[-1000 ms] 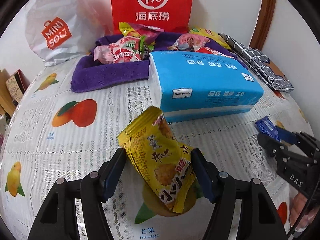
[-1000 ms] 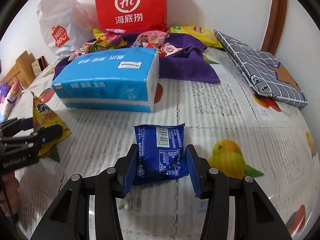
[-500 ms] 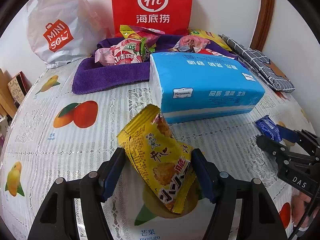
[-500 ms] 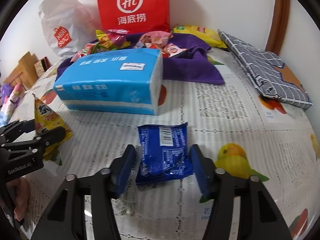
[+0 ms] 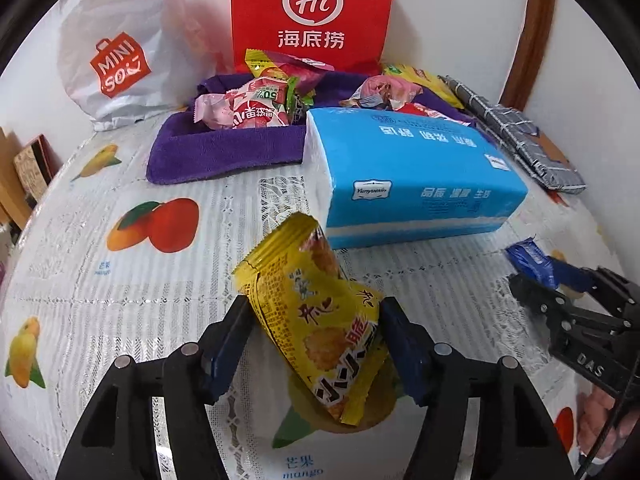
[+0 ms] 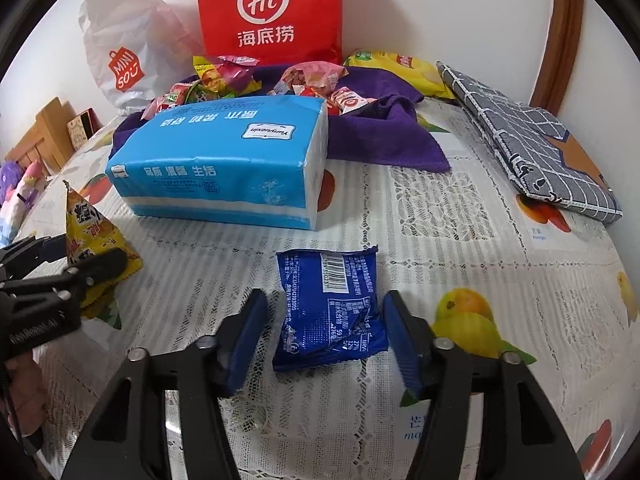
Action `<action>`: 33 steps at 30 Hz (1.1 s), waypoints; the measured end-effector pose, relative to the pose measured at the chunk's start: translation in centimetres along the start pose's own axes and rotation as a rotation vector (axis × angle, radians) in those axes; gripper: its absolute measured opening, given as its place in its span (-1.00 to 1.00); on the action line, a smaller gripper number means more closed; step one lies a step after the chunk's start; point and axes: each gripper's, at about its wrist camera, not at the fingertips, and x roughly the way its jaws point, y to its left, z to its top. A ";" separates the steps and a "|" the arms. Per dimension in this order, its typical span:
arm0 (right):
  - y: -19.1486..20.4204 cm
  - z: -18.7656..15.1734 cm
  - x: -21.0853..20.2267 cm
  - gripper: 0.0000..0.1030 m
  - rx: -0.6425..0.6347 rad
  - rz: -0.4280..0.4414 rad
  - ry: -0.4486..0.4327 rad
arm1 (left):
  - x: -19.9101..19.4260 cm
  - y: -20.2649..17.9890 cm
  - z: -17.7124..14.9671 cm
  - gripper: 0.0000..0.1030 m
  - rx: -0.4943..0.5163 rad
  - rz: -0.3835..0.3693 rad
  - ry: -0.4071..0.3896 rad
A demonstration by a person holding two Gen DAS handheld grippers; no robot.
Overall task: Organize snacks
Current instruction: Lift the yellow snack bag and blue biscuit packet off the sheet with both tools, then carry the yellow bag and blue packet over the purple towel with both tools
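Note:
A yellow snack packet (image 5: 320, 308) stands tilted between the fingers of my left gripper (image 5: 314, 316). Its jaws are closing and both pads press on the crumpled packet. The right wrist view shows the same yellow packet (image 6: 88, 232) propped up at the far left. A blue snack packet (image 6: 332, 300) lies flat on the table, barcode side up, between the fingers of my right gripper (image 6: 324, 316). Those jaws are closing, with a small gap on each side of the packet. Several more snacks (image 5: 248, 112) lie heaped on a purple cloth (image 5: 224, 152) at the back.
A large blue tissue pack (image 5: 400, 160) lies just beyond both grippers. A red paper bag (image 5: 312, 12) and a white plastic bag (image 5: 116, 60) stand against the wall. A grey checked cloth (image 6: 532, 136) lies at the back right. The fruit-print tablecloth (image 5: 120, 300) covers the table.
My right gripper's jaws have spread off the blue packet, which now lies free between them. My left gripper's jaws have narrowed a little on the yellow packet. Neither hand has shifted.

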 end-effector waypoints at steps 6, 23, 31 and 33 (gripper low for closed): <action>-0.1 -0.2 -0.8 -0.10 -0.001 0.027 0.001 | -1.8 0.2 -0.2 0.17 0.007 -0.008 -0.009; 0.0 2.9 -10.4 -0.10 -0.015 -0.012 -0.167 | -9.0 0.2 1.8 0.10 -0.003 -0.077 -0.056; 0.6 5.0 -12.3 -0.10 -0.014 0.013 -0.206 | -12.1 0.2 3.5 0.06 -0.003 -0.096 -0.106; 0.9 5.6 -12.6 -0.10 -0.017 0.020 -0.209 | -12.7 0.1 4.0 0.06 0.007 -0.091 -0.120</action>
